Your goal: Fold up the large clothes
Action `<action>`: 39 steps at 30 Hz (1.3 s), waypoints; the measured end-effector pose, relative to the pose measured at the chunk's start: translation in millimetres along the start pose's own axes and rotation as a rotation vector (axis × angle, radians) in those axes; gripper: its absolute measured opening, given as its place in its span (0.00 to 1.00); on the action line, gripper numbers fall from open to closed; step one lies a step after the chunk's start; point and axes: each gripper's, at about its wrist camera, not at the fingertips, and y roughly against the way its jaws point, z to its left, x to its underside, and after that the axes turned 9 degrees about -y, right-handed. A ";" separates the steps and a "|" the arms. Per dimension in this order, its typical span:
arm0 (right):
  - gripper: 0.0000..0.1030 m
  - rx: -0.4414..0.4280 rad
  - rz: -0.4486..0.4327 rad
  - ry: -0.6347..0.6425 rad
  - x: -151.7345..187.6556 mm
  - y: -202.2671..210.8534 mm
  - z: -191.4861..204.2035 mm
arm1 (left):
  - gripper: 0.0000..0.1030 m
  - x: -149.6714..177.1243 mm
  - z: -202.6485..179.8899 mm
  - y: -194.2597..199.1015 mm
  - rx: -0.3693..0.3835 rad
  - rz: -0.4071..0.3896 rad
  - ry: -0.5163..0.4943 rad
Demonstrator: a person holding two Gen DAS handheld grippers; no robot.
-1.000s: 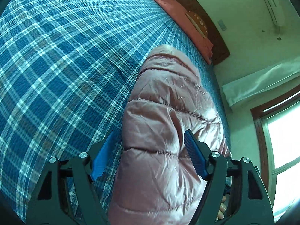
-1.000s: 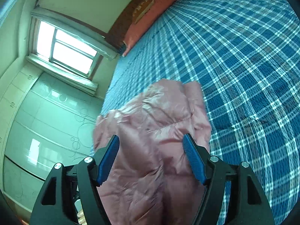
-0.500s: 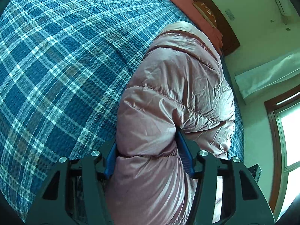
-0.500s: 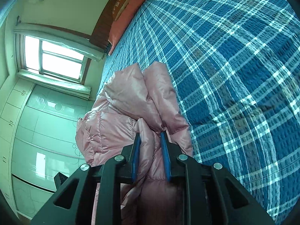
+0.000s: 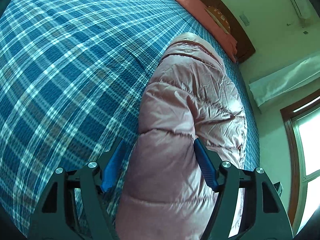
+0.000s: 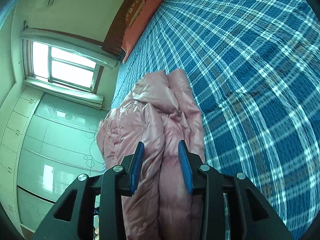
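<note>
While lettering on the far cushion [image 5: 219, 17] is too blurred to read, a pink puffer jacket [image 5: 192, 108] lies folded on the blue plaid bedspread [image 5: 66, 66], bulging between the released jaws of the left gripper [image 5: 159, 164] and right gripper [image 6: 161, 167].

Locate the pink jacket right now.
The pink jacket lies on the plaid bedspread near the bed's window-side edge, in both wrist views, between each gripper's fingers.
</note>
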 end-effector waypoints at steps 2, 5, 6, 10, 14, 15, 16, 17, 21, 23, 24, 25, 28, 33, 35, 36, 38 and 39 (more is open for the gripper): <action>0.35 -0.009 -0.003 -0.005 10.6 6.2 1.2 | 0.68 6.9 0.5 7.2 0.003 -0.004 0.014; 0.35 -0.017 -0.002 -0.002 27.9 15.6 1.9 | 0.68 16.9 -1.4 17.0 0.001 -0.008 0.026; 0.35 -0.022 -0.003 -0.001 34.1 18.8 2.0 | 0.68 20.9 -1.7 21.1 0.001 -0.010 0.030; 0.35 -0.044 -0.005 -0.010 57.5 29.7 2.3 | 0.68 34.2 -3.5 35.7 0.000 -0.021 0.040; 0.35 -0.063 -0.015 -0.024 83.1 42.1 0.3 | 0.68 53.2 -3.3 49.2 0.001 -0.024 0.056; 0.35 -0.064 -0.019 -0.024 90.2 45.8 0.5 | 0.68 59.2 -3.2 52.8 0.000 -0.020 0.060; 0.35 -0.059 -0.025 -0.021 94.8 49.3 3.5 | 0.68 63.3 -3.3 55.4 -0.003 -0.018 0.061; 0.35 -0.051 -0.031 -0.013 101.0 53.1 4.2 | 0.68 69.3 -4.0 60.0 -0.010 -0.019 0.056; 0.37 0.004 -0.063 0.039 125.9 68.9 9.3 | 0.68 87.6 -14.4 77.8 -0.070 -0.044 -0.018; 0.44 0.049 -0.082 0.070 139.2 77.7 12.2 | 0.68 97.2 -20.7 87.6 -0.118 -0.056 -0.073; 0.45 0.070 -0.090 0.092 145.8 82.3 13.6 | 0.69 101.8 -23.1 92.4 -0.140 -0.063 -0.098; 0.46 0.099 -0.099 0.121 153.5 86.2 17.4 | 0.74 107.2 -26.3 98.1 -0.166 -0.072 -0.126; 0.52 0.184 -0.128 0.210 172.4 95.7 29.0 | 0.76 120.7 -34.7 114.5 -0.232 -0.110 -0.198; 0.59 0.334 -0.205 0.360 201.9 111.1 49.7 | 0.84 137.5 -49.3 138.6 -0.309 -0.173 -0.298; 0.64 0.376 -0.233 0.400 209.4 116.3 55.6 | 0.87 140.9 -55.8 145.7 -0.336 -0.199 -0.334; 0.66 0.399 -0.250 0.423 214.6 119.6 59.4 | 0.89 143.4 -58.2 149.5 -0.348 -0.212 -0.353; 0.68 0.439 -0.281 0.470 223.5 125.6 67.6 | 0.89 147.3 -62.0 155.8 -0.369 -0.229 -0.377; 0.69 0.455 -0.290 0.486 225.6 126.9 69.9 | 0.89 149.1 -64.2 158.9 -0.382 -0.239 -0.388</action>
